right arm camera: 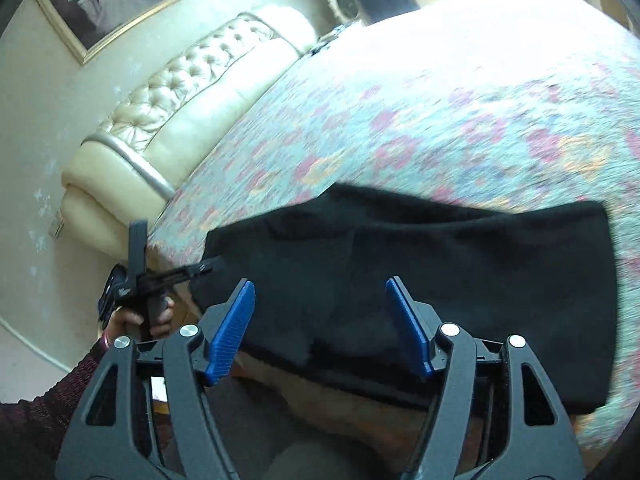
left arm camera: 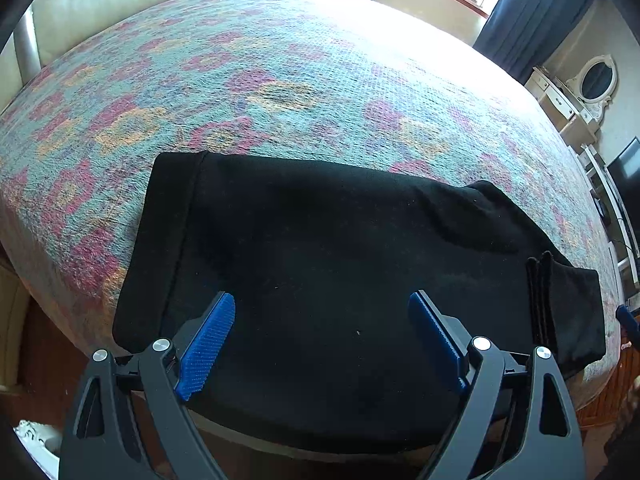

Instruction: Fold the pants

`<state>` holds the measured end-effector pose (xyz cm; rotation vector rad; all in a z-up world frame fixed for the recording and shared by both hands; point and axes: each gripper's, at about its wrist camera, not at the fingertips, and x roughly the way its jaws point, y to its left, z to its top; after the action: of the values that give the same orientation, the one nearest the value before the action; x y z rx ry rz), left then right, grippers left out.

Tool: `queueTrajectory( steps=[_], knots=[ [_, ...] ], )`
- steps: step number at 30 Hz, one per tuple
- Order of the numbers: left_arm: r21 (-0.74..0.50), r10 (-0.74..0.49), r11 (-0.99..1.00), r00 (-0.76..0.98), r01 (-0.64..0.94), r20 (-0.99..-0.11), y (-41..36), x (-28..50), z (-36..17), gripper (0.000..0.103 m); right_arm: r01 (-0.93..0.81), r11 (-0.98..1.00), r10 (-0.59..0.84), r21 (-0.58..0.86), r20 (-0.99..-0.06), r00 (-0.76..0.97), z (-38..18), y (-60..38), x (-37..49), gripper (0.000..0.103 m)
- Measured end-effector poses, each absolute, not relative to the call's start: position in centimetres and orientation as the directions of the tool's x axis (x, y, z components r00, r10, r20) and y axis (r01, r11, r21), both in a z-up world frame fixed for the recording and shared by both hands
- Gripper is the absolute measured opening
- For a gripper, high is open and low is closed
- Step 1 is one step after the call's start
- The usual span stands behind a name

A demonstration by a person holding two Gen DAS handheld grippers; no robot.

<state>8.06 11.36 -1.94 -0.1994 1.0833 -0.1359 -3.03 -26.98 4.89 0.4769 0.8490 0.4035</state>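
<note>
Left wrist view: black folded pants [left arm camera: 340, 264] lay flat on floral woven bedspread [left arm camera: 260, 92], near bed's front edge. Left gripper [left arm camera: 322, 334] hovered above them, blue pads spread wide, nothing held. Right gripper [right arm camera: 320, 324] likewise gaped over pants, empty.

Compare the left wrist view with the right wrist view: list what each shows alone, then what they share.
Left wrist only: a white dresser with an oval mirror, dark curtains by a window, and the left gripper with its jaws open above the cloth.

Right wrist only: a framed picture on the wall, a hand holding the other gripper's handle, and the right gripper, jaws open, nothing between them.

Both: the folded black pants on the floral bedspread, and the cream headboard.
</note>
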Motion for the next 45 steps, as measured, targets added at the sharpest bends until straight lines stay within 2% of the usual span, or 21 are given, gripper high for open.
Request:
queueTrajectory(
  steps=[2, 5, 8, 10, 12, 13, 15, 17, 19, 22, 24, 30, 34, 36, 37, 40, 43, 44, 45],
  knots=[
    [-0.238, -0.214, 0.971, 0.464, 0.006, -0.860, 11.4, 8.2, -1.9, 0.087, -0.028, 0.838, 0.423, 0.546, -0.615, 0.665, 4.7, -32.8, -3.1, 0.074],
    [-0.240, -0.215, 0.971, 0.472, 0.007, -0.855, 11.4, 8.2, -1.8, 0.087, 0.160, 0.779, 0.360, 0.606, -0.641, 0.677, 1.1, -40.3, -2.3, 0.074],
    [-0.236, -0.214, 0.972, 0.474, 0.012, -0.854, 11.4, 8.2, -1.8, 0.087, 0.203, 0.693, 0.431, 0.691, -0.624, 0.651, -2.9, -43.3, -0.8, 0.064],
    [-0.227, -0.206, 0.974, 0.472, 0.013, -0.857, 11.4, 8.1, -1.9, 0.087, 0.204, 0.636, 0.492, 0.744, -0.595, 0.636, -4.9, -43.8, 0.6, 0.064],
    [-0.222, -0.201, 0.975, 0.467, 0.011, -0.861, 11.4, 8.1, -2.0, 0.087, 0.219, 0.627, 0.514, 0.748, -0.608, 0.605, -6.4, -43.7, 1.8, 0.061],
    [-0.220, -0.199, 0.975, 0.466, 0.010, -0.862, 11.4, 8.1, -2.0, 0.087, 0.223, 0.634, 0.515, 0.741, -0.619, 0.593, -6.9, -43.6, 2.2, 0.054],
    [-0.220, -0.197, 0.976, 0.464, 0.005, -0.864, 11.5, 8.2, -2.2, 0.087, 0.224, 0.661, 0.503, 0.716, -0.644, 0.576, -7.7, -43.4, 2.7, 0.029],
    [-0.227, -0.202, 0.974, 0.460, 0.001, -0.865, 11.7, 8.3, -2.3, 0.087, 0.216, 0.657, 0.513, 0.722, -0.639, 0.573, -8.3, -43.7, 2.7, 0.027],
    [-0.230, -0.203, 0.973, 0.453, -0.004, -0.868, 11.7, 8.4, -2.6, 0.087, 0.223, 0.631, 0.527, 0.743, -0.621, 0.580, -8.7, -44.2, 2.5, 0.027],
    [-0.228, -0.200, 0.974, 0.446, -0.008, -0.872, 11.9, 8.4, -2.8, 0.087, 0.223, 0.604, 0.547, 0.766, -0.601, 0.582, -8.5, -44.3, 1.7, 0.039],
    [-0.221, -0.192, 0.975, 0.450, -0.012, -0.872, 12.1, 8.3, -2.8, 0.087, 0.218, 0.579, 0.578, 0.786, -0.584, 0.570, -8.6, -44.2, 0.5, 0.050],
    [-0.248, -0.210, 0.968, 0.448, -0.027, -0.869, 12.5, 8.4, -2.9, 0.087, 0.183, 0.495, 0.667, 0.850, -0.506, 0.547, -8.9, -43.7, -5.5, 0.054],
    [-0.232, -0.202, 0.973, 0.445, -0.014, -0.872, 12.3, 8.4, -3.0, 0.087, 0.179, 0.434, 0.685, 0.883, -0.452, 0.571, -9.1, -44.4, -8.0, 0.051],
    [-0.229, -0.201, 0.973, 0.445, -0.009, -0.873, 12.3, 8.3, -3.0, 0.087, 0.189, 0.507, 0.658, 0.841, -0.520, 0.545, -9.0, -44.2, -8.0, 0.029],
    [-0.230, -0.202, 0.973, 0.446, -0.008, -0.872, 12.4, 8.3, -3.0, 0.087, 0.191, 0.543, 0.645, 0.818, -0.552, 0.529, -9.2, -44.1, -8.1, 0.027],
    [-0.240, -0.210, 0.971, 0.446, -0.012, -0.870, 12.6, 8.3, -2.9, 0.087, 0.210, 0.536, 0.633, 0.817, -0.554, 0.541, -9.2, -43.9, -8.2, 0.028],
    [-0.266, -0.228, 0.964, 0.447, -0.023, -0.865, 13.3, 8.3, -2.5, 0.087, 0.233, 0.568, 0.592, 0.789, -0.588, 0.551, -7.9, -43.5, -8.5, 0.042],
    [-0.287, -0.245, 0.958, 0.452, -0.025, -0.858, 13.7, 8.3, -2.2, 0.087, 0.231, 0.599, 0.565, 0.767, -0.609, 0.556, -7.0, -43.2, -8.6, 0.053],
    [-0.307, -0.261, 0.951, 0.460, -0.027, -0.849, 14.3, 8.2, -1.8, 0.087, 0.220, 0.634, 0.538, 0.742, -0.627, 0.564, -6.1, -43.0, -8.8, 0.057]
  ],
)
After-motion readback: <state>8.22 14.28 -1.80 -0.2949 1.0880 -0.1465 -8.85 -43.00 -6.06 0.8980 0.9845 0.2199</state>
